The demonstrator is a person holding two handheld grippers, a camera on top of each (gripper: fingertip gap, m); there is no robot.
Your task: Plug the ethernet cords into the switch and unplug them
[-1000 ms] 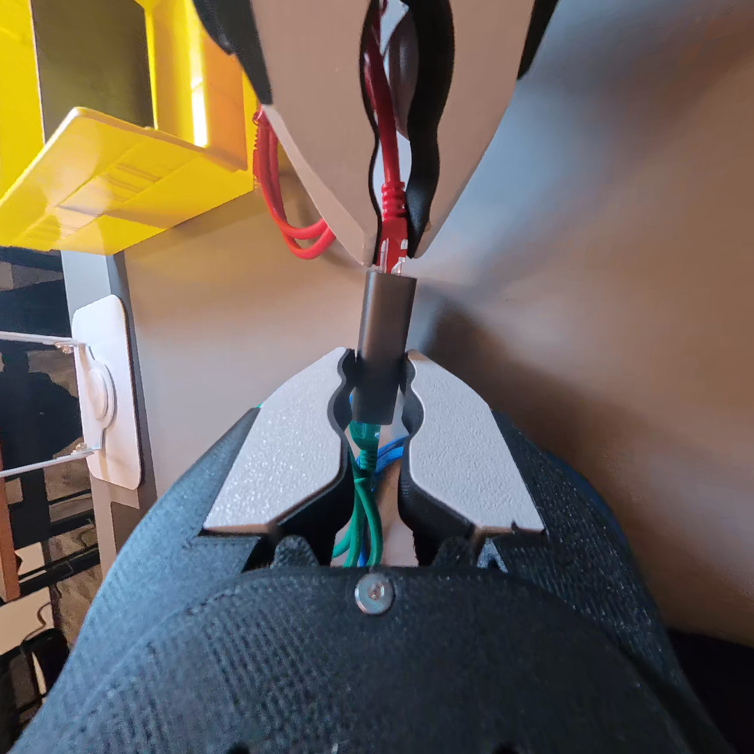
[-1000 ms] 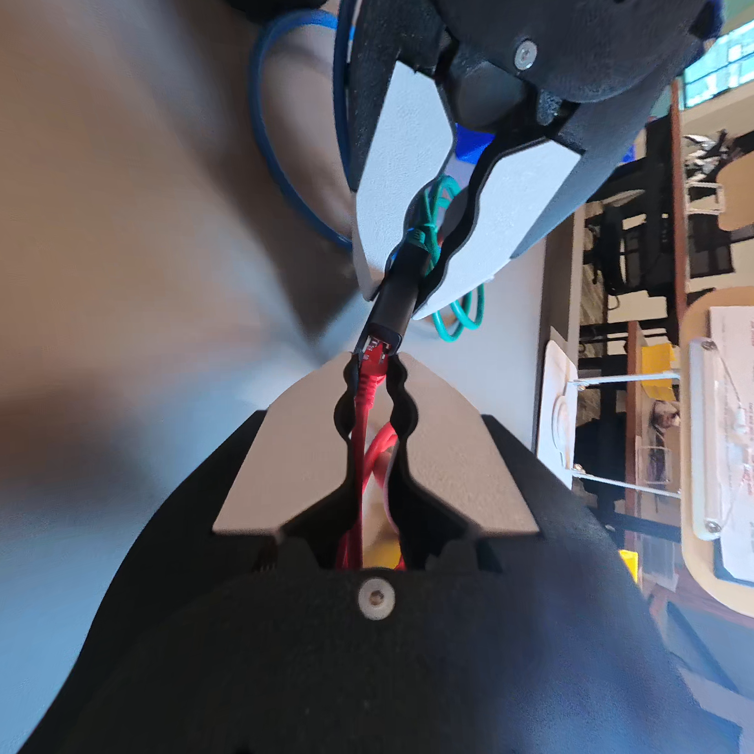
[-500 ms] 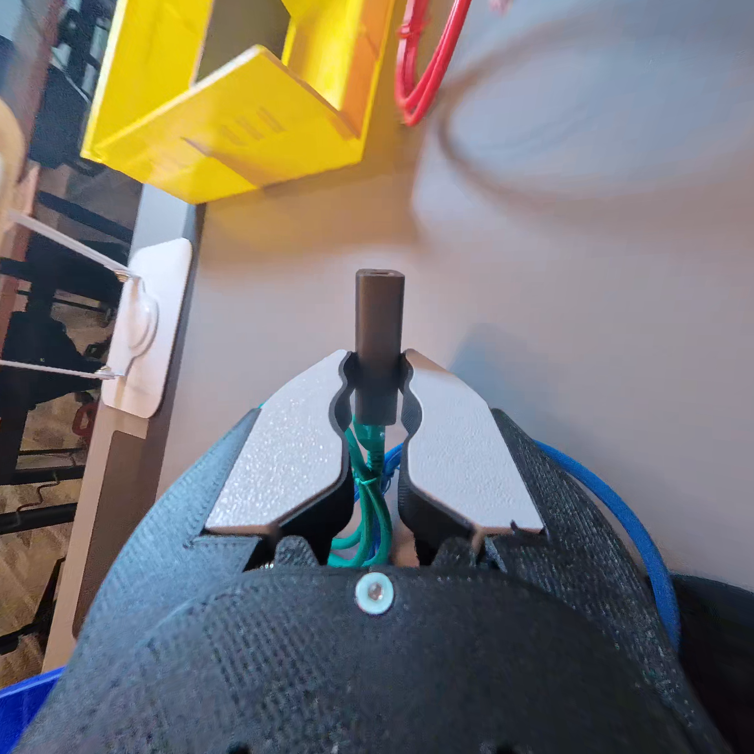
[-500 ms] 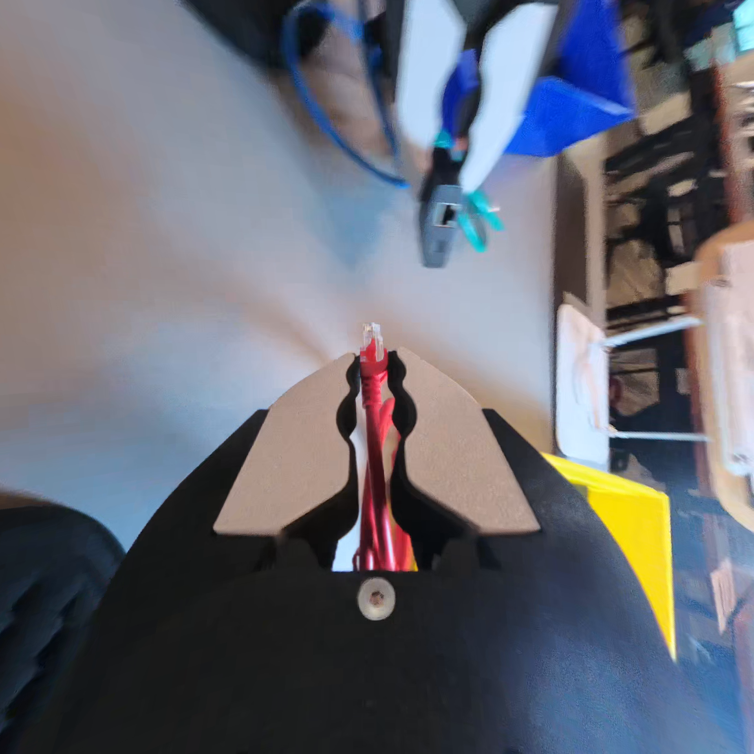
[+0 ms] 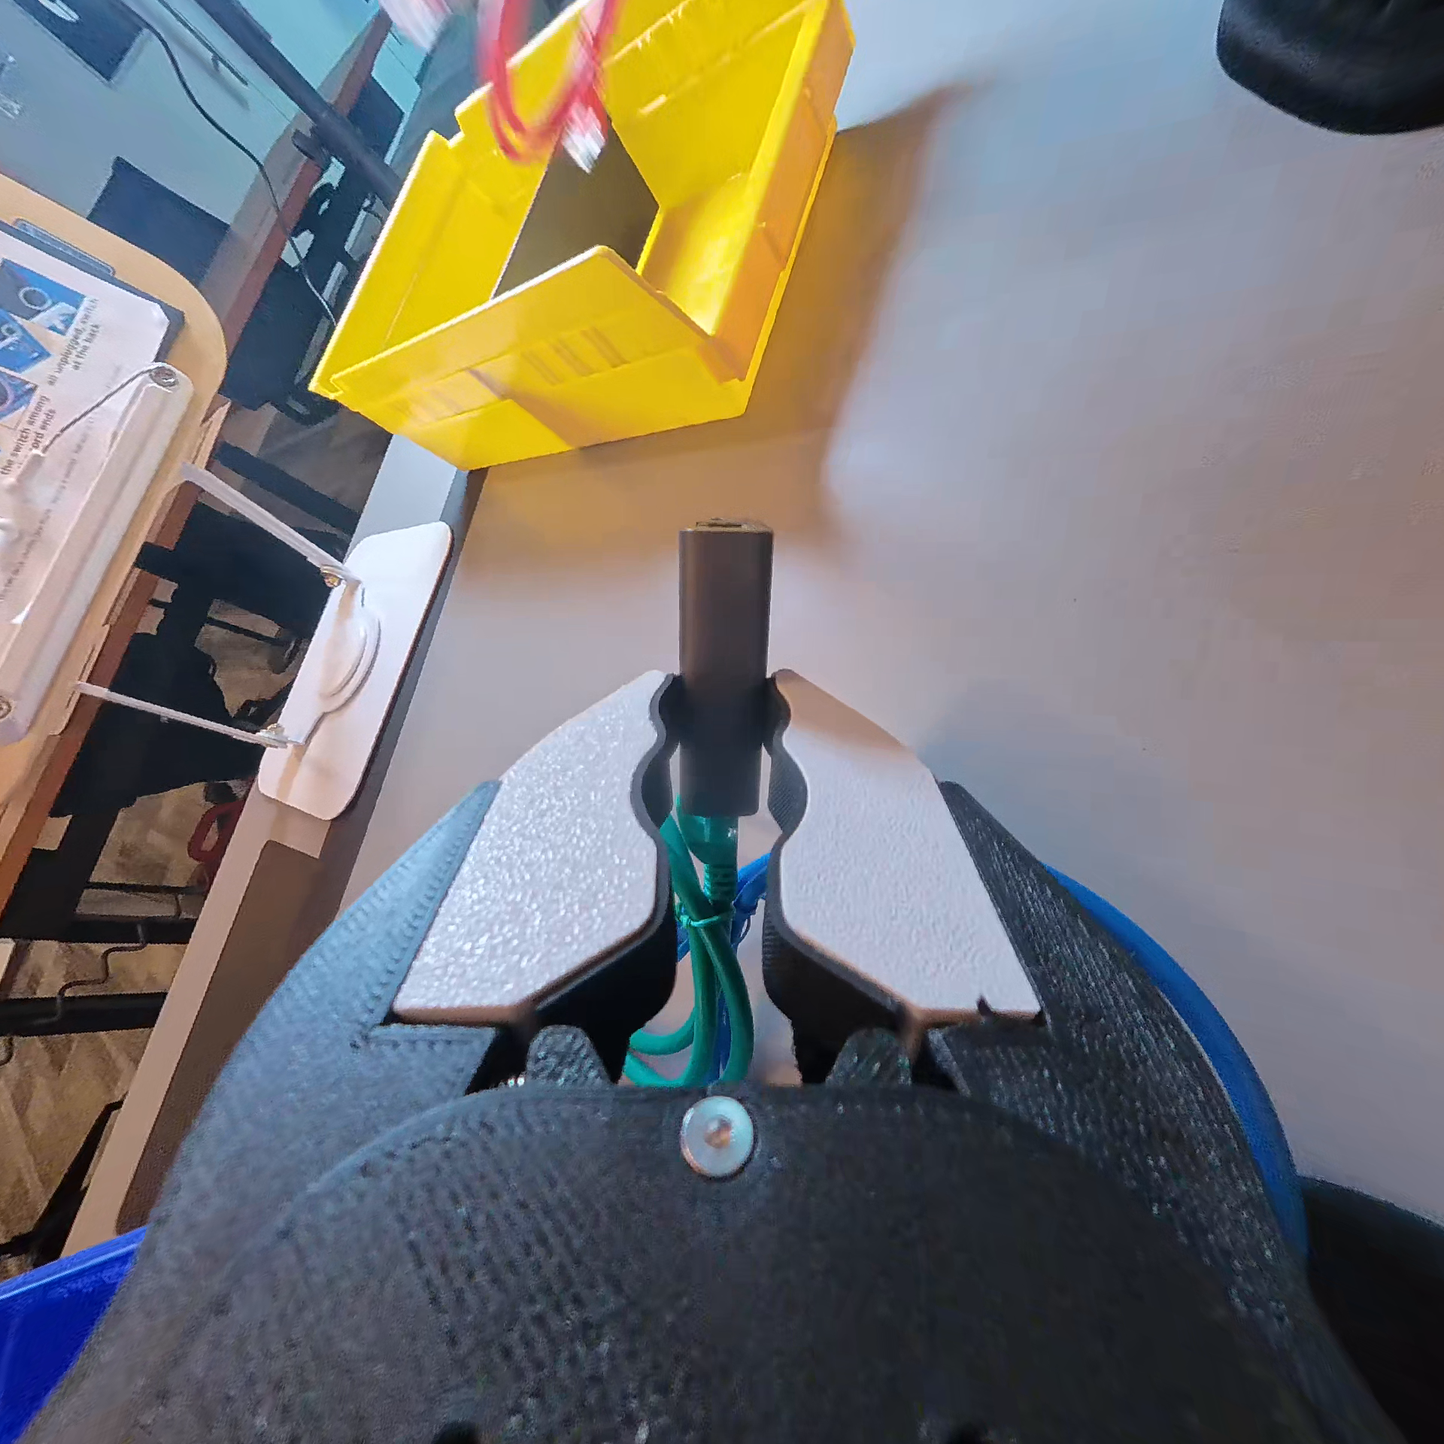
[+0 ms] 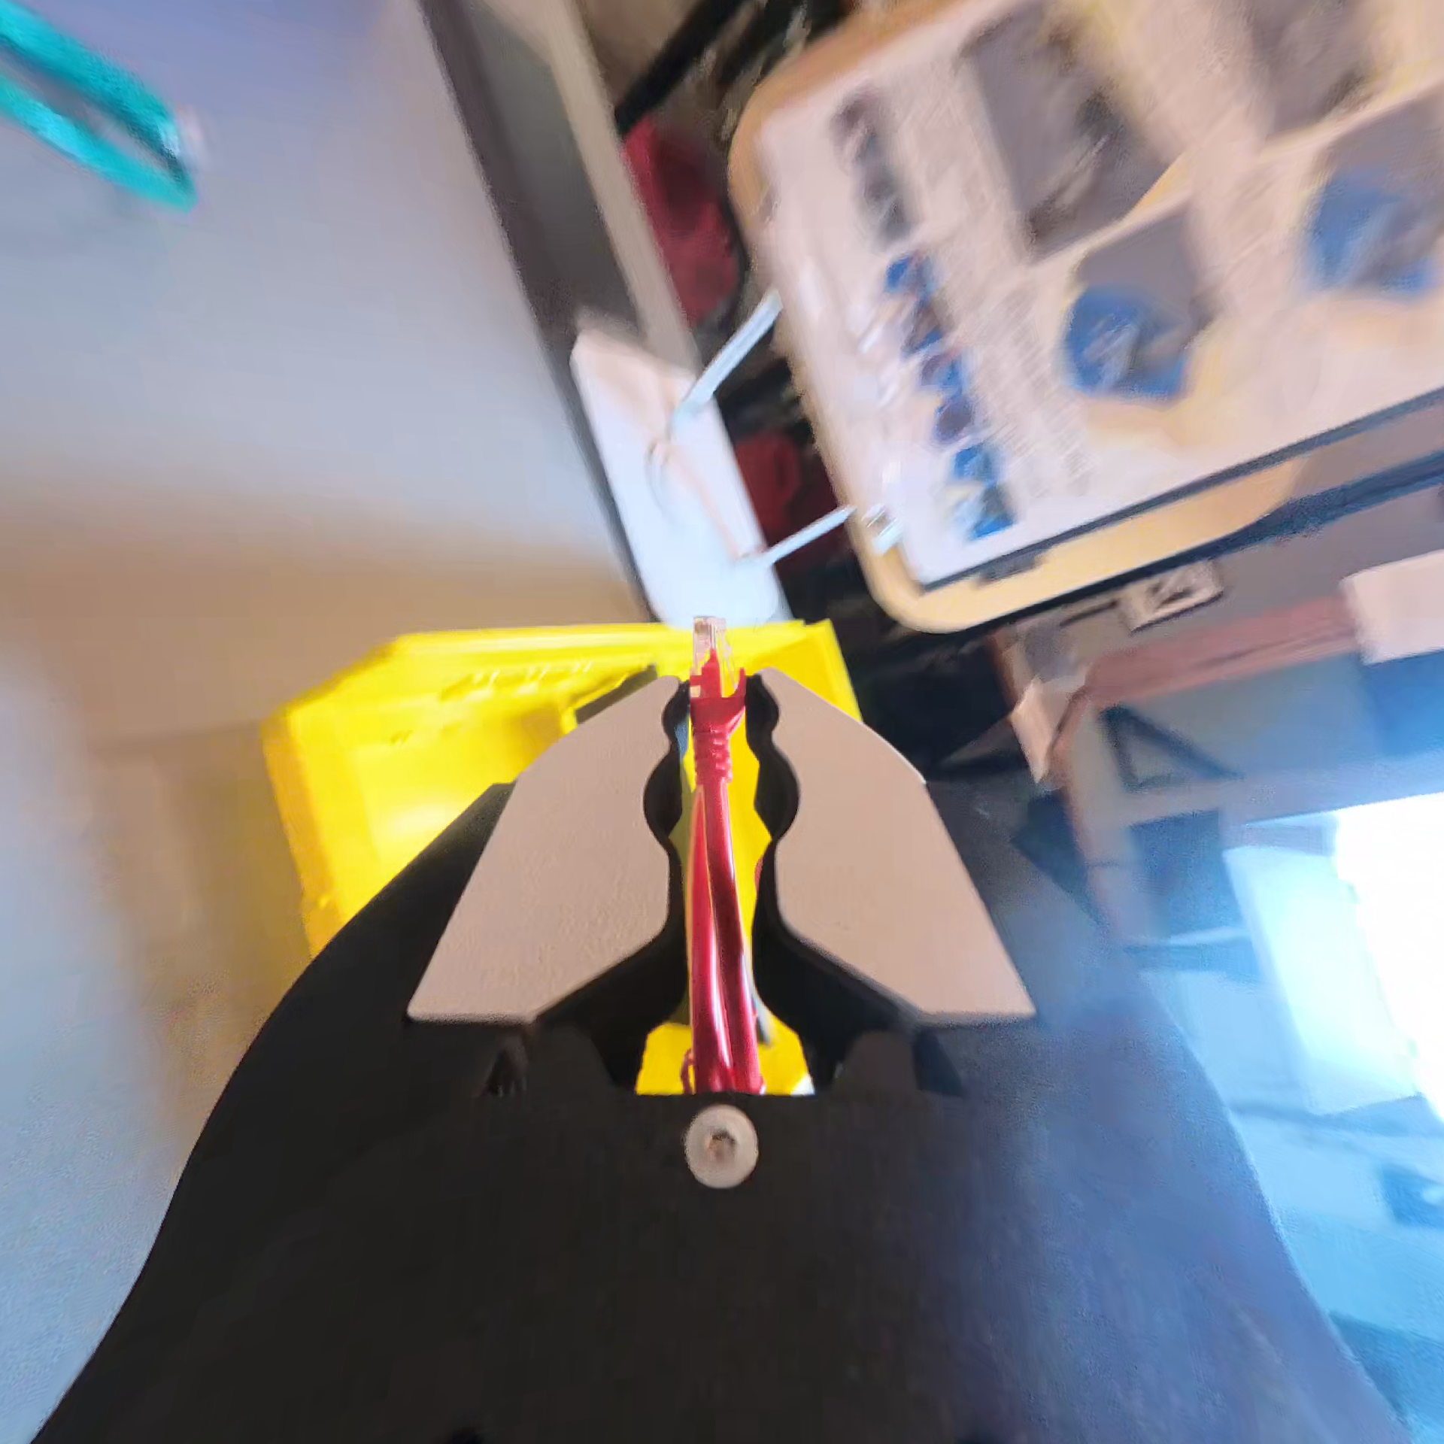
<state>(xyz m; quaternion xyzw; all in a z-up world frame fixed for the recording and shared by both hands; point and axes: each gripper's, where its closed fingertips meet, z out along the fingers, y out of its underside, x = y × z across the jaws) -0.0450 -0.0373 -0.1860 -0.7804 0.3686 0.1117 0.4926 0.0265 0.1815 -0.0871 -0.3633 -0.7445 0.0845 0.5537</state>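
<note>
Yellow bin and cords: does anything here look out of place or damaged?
Nothing stands out. The left gripper clamps the dark switch, with the green cord plugged into its rear. The right gripper holds the red cord above the yellow bin.

One yellow bin, one dark switch, one red cord, one green cord.

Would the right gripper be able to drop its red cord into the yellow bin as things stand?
Probably yes. The right gripper, shut on the red cord, hangs right at the yellow bin, whose open top looks unobstructed; only its own dangling red loops are there.
</note>
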